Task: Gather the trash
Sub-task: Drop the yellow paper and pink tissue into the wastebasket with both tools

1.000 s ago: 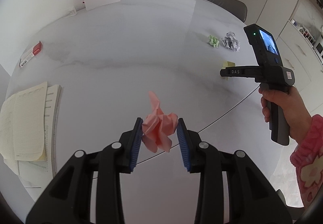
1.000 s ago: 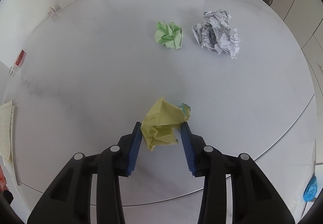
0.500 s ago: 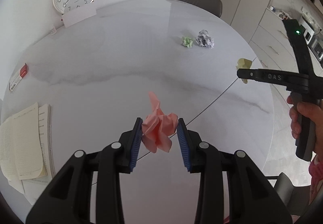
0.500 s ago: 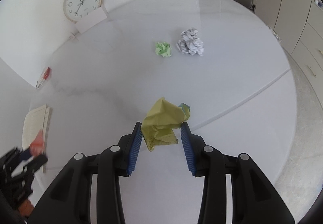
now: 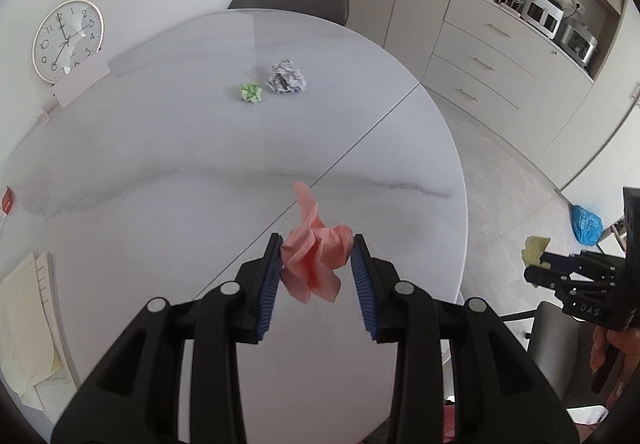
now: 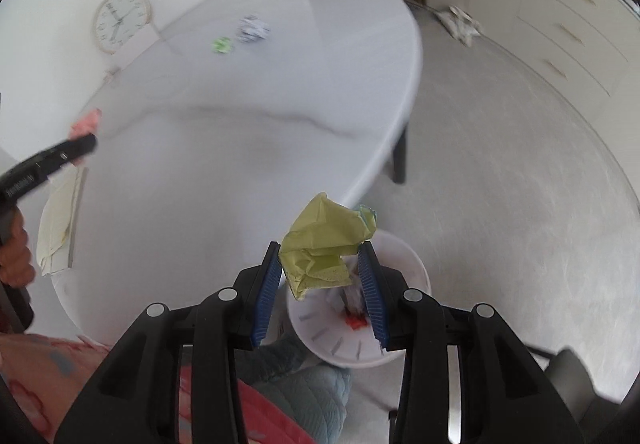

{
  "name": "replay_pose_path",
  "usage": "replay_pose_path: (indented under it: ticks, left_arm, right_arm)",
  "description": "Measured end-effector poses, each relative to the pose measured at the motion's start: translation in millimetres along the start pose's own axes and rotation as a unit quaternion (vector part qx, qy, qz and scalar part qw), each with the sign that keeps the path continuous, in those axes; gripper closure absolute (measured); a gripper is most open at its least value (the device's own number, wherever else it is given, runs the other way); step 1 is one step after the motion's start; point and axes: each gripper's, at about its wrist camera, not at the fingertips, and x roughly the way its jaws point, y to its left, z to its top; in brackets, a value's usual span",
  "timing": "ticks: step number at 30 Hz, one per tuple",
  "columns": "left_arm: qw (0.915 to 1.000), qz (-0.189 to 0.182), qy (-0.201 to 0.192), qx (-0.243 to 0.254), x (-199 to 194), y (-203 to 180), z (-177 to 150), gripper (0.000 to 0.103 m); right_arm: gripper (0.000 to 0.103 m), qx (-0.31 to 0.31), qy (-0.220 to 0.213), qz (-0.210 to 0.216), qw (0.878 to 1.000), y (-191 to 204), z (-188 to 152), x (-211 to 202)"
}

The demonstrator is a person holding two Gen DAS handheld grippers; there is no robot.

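Observation:
My left gripper (image 5: 316, 264) is shut on a crumpled pink paper (image 5: 316, 264) and holds it above the near part of the round white table (image 5: 160, 148). My right gripper (image 6: 322, 264) is shut on a crumpled yellow paper (image 6: 324, 244) and holds it off the table's right edge, above a white waste bin (image 6: 416, 276) on the floor that has trash inside. It also shows in the left wrist view (image 5: 536, 264) at the far right. A green paper ball (image 5: 251, 92) and a white printed paper ball (image 5: 287, 77) lie on the far side of the table.
A stack of papers (image 5: 24, 328) lies at the table's left edge. A wall clock (image 5: 67, 40) and a white card (image 5: 82, 81) stand at the back left. A grey chair (image 5: 292, 0) stands behind the table. Cabinets (image 5: 500, 56) line the right. A blue bag (image 5: 586, 225) lies on the floor.
Both grippers have pulled back from the table with their papers. The right gripper has swung off the table's right edge and now hangs over the white bin.

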Motion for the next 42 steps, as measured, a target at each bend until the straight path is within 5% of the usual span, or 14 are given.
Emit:
replay_pose_path:
  ticks: [6, 12, 16, 18, 26, 37, 42]
  left_arm:
    - [0.9995, -0.005, 0.006, 0.029, -1, -39, -4, 0.068]
    - [0.9979, -0.009, 0.024, 0.06, 3, -74, -12, 0.068]
    - [0.996, -0.012, 0.037, 0.08, 8, -95, -19, 0.068]
    - [0.995, -0.013, 0.043, 0.09, 11, -103, -22, 0.068]
    - [0.9844, -0.042, 0.066, 0.157, 32, -157, -37, 0.068]
    - [0.9563, -0.063, 0.153, 0.241, 107, -220, -93, 0.064]
    - [0.9534, -0.051, 0.171, 0.243, 129, -227, -109, 0.032]
  right_arm:
    - [0.063, 0.065, 0.045, -0.009, 0.997, -58, -50, 47]
    - [0.061, 0.062, 0.097, 0.026, 0.993, -67, -68, 126]
    - [0.029, 0.049, 0.136, 0.042, 0.989, -62, -71, 168]
    - [0.027, 0.039, 0.142, 0.032, 0.989, -63, -75, 173]
    - [0.014, 0.076, 0.093, -0.013, 0.993, -104, -78, 120]
    - [0.012, 0.141, 0.045, -0.056, 0.987, -164, -88, 58]
    - [0.012, 0.145, 0.045, -0.052, 0.987, -166, -91, 56]
